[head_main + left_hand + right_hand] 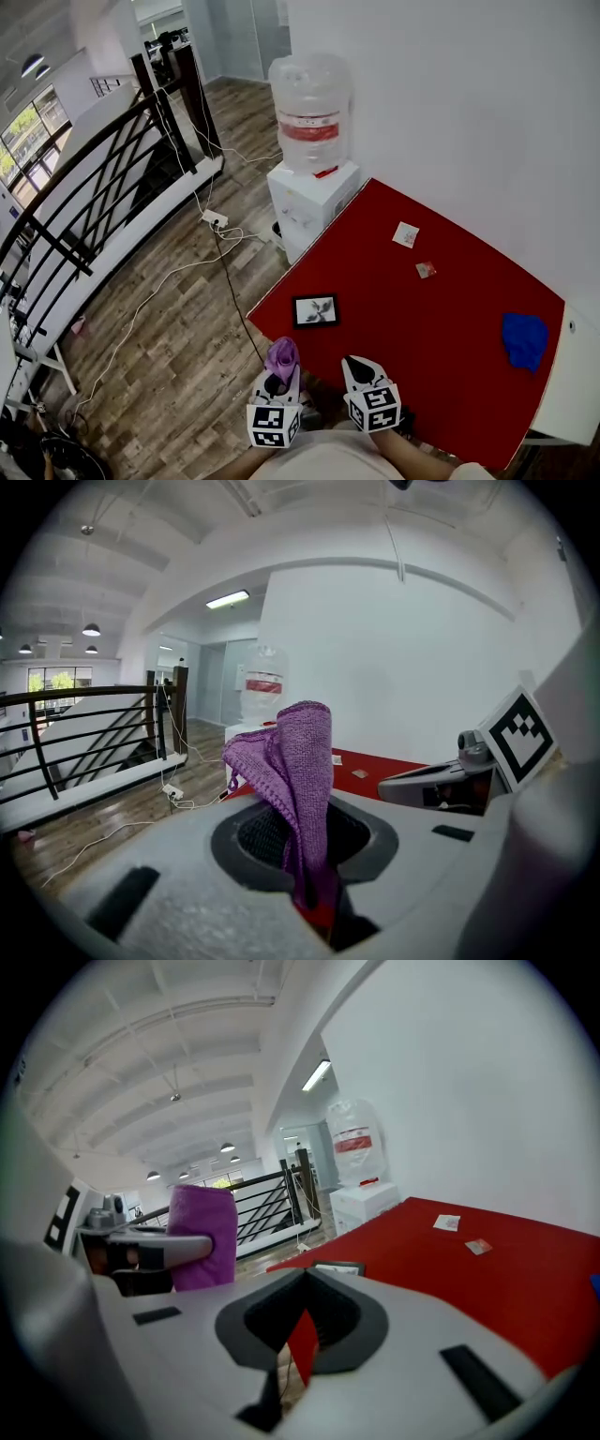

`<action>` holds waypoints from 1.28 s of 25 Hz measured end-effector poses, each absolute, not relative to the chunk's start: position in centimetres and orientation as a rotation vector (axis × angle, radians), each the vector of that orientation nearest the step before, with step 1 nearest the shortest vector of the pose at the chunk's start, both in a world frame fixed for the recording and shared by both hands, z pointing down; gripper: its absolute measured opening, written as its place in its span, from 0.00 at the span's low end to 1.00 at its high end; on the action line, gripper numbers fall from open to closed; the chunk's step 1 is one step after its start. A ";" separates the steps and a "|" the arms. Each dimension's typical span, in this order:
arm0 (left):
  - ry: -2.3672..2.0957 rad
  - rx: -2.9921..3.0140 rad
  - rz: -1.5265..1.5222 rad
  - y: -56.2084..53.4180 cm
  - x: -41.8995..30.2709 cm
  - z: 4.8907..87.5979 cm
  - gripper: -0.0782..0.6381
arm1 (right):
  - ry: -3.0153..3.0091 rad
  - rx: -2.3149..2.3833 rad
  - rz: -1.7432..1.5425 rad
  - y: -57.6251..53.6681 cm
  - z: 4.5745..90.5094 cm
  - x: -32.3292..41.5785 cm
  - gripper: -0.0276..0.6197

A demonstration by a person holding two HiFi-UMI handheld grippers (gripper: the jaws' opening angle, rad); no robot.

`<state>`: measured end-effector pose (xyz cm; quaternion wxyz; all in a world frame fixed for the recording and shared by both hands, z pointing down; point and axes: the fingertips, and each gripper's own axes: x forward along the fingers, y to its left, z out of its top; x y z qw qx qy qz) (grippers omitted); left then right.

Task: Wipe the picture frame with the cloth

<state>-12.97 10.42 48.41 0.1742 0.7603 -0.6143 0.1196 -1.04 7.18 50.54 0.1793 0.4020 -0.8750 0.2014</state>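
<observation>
From the head view, a red table [422,319] stands against the white wall, with a water cooler [312,141] at its far corner. The frame [316,310] lies flat near the table's near left edge. Just nearer than it, the left gripper [279,382] hangs over the table's edge with a purple cloth [281,356] bunched at its tip, apart from the frame. The right gripper [364,367] sits just beside it over the table. Two cards [405,234] lie far back, and a blue rag [523,339] at the right edge

In the left gripper view, the fingers are clamped on the cloth, which stands up in a folded bunch

In the right gripper view, the fingers are all but together with only a sliver between them and nothing held; the frame shows just beyond them on the table
</observation>
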 end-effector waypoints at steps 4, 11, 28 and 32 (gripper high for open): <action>-1.713 2.163 0.345 8.6 -14.6 48.6 0.19 | -2.457 1.168 0.564 5.6 50.2 -2.5 0.05; -1.695 2.142 0.349 5.7 -15.0 49.1 0.19 | -2.430 1.161 0.563 2.9 50.5 -2.5 0.05; -1.647 2.251 0.636 -1.4 -14.8 53.0 0.19 | -2.402 1.108 0.547 -3.1 53.2 -2.6 0.05; -1.603 2.327 0.841 -4.0 -15.3 56.4 0.19 | -2.380 1.092 0.545 -4.0 55.2 -3.3 0.05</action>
